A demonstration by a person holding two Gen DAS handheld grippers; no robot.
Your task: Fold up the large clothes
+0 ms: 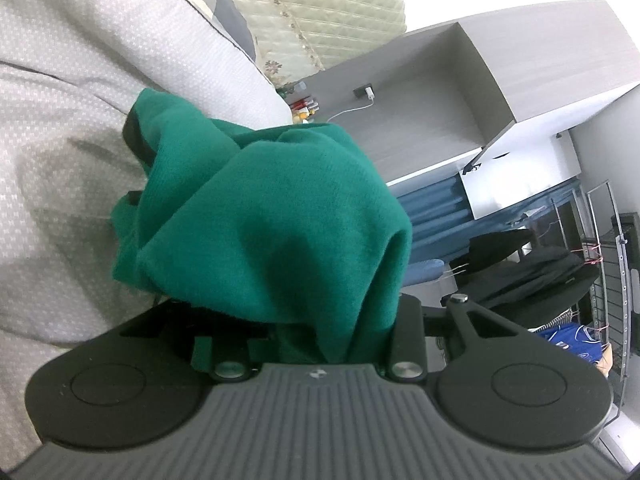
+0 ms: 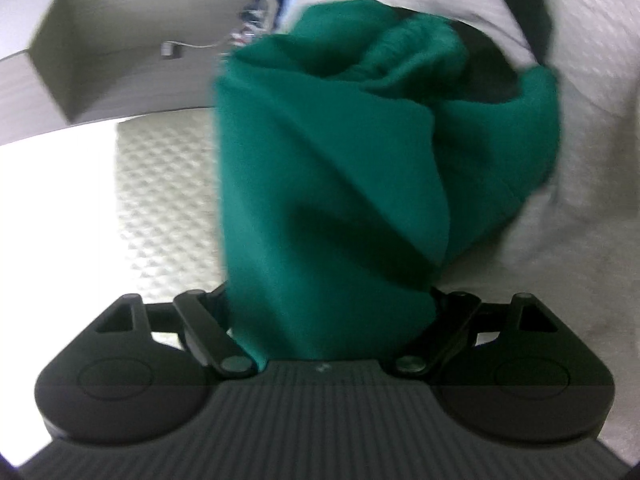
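Left gripper (image 1: pixel 256 216) clamps green garment (image 1: pixel 280 208) | right gripper (image 2: pixel 332 208) likewise | bunched, axis unclear

Garment (image 1: pixel 272 216): solid teal green, fine knit texture, no print; folds shade darker green.

Bed cover (image 1: pixel 60 120): pale grey, small repeating white dot weave, thin dark piping along one edge.

Mattress (image 1: pixel 320 0): cream, quilted diamond stitching, a band of beige floral pattern down its side.

Left claw (image 1: pixel 136 168): black; its body is dark grey with ribbed lines.

Right claw (image 2: pixel 332 320): black linkage, the same ribbed grey body.

Cabinet (image 1: pixel 420 92): grey, faint horizontal grain. White charger (image 1: pixel 366 92) and white cable on it.

Curtain (image 1: pixel 436 208): blue, vertical pleats.

Clothes on the rack (image 1: pixel 532 268): black; below them a blue piece with white markings.
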